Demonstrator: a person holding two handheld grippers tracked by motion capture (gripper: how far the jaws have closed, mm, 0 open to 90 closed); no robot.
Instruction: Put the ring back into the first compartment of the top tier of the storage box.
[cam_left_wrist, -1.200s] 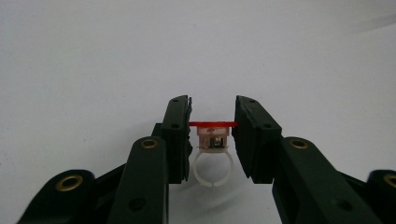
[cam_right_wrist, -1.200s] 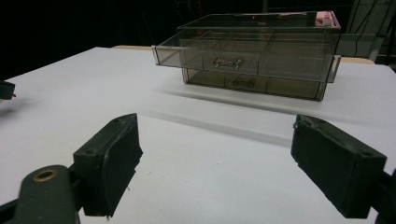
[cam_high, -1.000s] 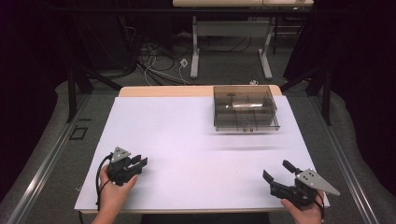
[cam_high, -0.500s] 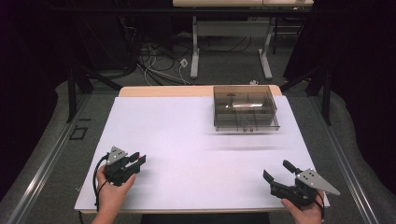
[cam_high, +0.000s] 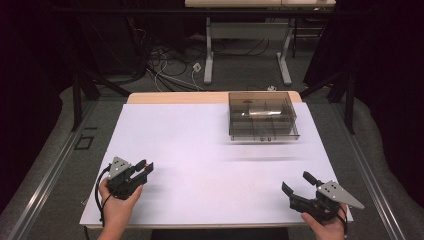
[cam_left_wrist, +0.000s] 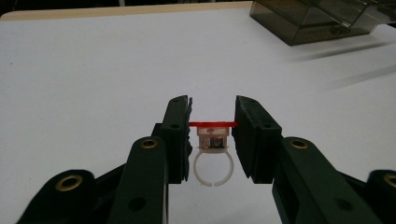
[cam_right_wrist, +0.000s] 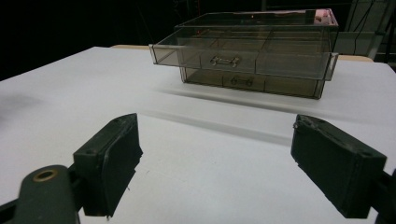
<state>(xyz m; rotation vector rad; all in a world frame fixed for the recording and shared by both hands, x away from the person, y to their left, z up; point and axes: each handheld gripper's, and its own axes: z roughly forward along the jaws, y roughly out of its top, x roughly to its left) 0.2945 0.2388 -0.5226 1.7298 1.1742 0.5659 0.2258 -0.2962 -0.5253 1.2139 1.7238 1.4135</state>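
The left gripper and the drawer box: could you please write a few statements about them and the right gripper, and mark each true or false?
1. The left gripper holds a ring with a flat red top between its jaws. True.
2. The right gripper is shut on a ring. False: its jaws stand wide apart with nothing between them.
3. The smoky transparent drawer box sits at the far right part of the white table. True.
4. In the right gripper view, the box's upper drawer is pushed fully in. False: it is pulled out past the lower one.
5. The ring lies inside the box. False: it is in the left gripper, near the table's front left.
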